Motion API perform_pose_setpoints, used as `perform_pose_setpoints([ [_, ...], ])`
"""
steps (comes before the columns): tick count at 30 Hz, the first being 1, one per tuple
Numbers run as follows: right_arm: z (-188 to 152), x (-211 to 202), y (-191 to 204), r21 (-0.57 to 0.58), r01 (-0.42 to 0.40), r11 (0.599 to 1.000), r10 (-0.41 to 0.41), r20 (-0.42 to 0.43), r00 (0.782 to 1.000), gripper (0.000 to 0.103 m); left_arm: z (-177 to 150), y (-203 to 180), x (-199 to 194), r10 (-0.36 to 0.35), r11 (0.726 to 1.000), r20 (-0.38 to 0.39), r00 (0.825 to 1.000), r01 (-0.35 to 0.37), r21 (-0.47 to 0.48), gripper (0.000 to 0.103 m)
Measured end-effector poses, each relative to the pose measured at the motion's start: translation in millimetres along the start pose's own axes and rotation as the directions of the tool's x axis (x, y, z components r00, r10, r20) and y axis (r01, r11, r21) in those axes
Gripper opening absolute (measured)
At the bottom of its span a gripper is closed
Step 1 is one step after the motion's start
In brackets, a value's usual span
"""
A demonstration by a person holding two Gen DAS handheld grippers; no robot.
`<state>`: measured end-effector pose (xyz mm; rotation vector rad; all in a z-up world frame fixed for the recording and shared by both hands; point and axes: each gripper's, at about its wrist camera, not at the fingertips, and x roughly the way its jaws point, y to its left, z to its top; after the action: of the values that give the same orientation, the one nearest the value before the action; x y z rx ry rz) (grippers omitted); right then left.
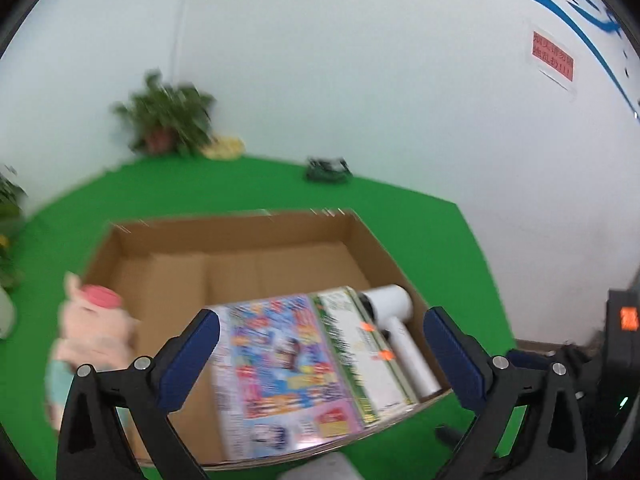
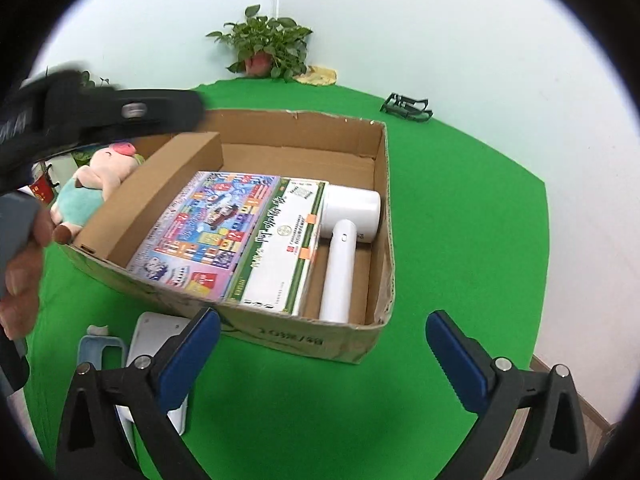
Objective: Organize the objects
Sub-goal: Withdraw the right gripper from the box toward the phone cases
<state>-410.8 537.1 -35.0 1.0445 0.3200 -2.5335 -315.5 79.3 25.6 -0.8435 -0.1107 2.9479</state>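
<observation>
The right gripper (image 2: 322, 346) hangs low over the green table cover (image 2: 460, 240), its fingers spread wide and holding nothing, pointed at the near wall of the cardboard box (image 2: 304, 336). Just beside its left finger lie a white device (image 2: 156, 332) and a pale blue object (image 2: 98, 350), only partly visible. The left gripper (image 1: 320, 346) is likewise spread and empty, poised above the box's near edge; in the right wrist view its dark body (image 2: 120, 114) reaches in from the left, with the person's hand (image 2: 24, 272) gripping the handle. Inside the box lie, side by side, a colourful game box (image 2: 208, 228), a green-and-white carton (image 2: 280, 248) and a white hair dryer (image 2: 348, 236). A plush pig (image 2: 96, 184) sits outside the left wall, apparently touching it. Farther back stand a potted plant (image 2: 264, 46) and a black frame-like object (image 2: 406, 106).
</observation>
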Motion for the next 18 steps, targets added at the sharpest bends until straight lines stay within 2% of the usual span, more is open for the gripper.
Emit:
perform_pose_setpoints([
  [1, 4.4, 24.8, -9.1, 0.004, -0.005, 1.000, 0.005, 0.012, 1.000, 0.102, 5.8, 7.2, -7.8, 0.024, 1.000, 0.022, 0.999, -0.025, 0.013, 0.103],
  [3, -4.3, 43.8, -12.7, 0.001, -0.006, 1.000, 0.006, 0.037, 0.999, 0.102, 2.2, 13.3, -26.9, 0.071, 0.997, 0.048, 0.996, -0.072, 0.021, 0.103],
  [6, -5.7, 64.4, 12.9, -0.003, -0.010, 1.000, 0.010, 0.062, 0.998, 0.102, -12.3, 19.5, -50.4, 0.112, 0.993, 0.053, 0.992, -0.113, 0.017, 0.103],
  [13, -21.4, 53.0, 42.2, -0.010, -0.036, 0.999, 0.036, 0.060, 0.998, 0.102, -64.7, 36.9, -82.6, 0.172, 0.984, -0.007, 0.985, -0.172, -0.036, 0.103],
  [18, -33.8, 44.7, 57.9, -0.014, -0.074, 0.997, 0.075, 0.083, 0.994, 0.102, -87.2, 44.7, -95.3, 0.218, 0.973, -0.032, 0.975, -0.220, -0.070, 0.103],
])
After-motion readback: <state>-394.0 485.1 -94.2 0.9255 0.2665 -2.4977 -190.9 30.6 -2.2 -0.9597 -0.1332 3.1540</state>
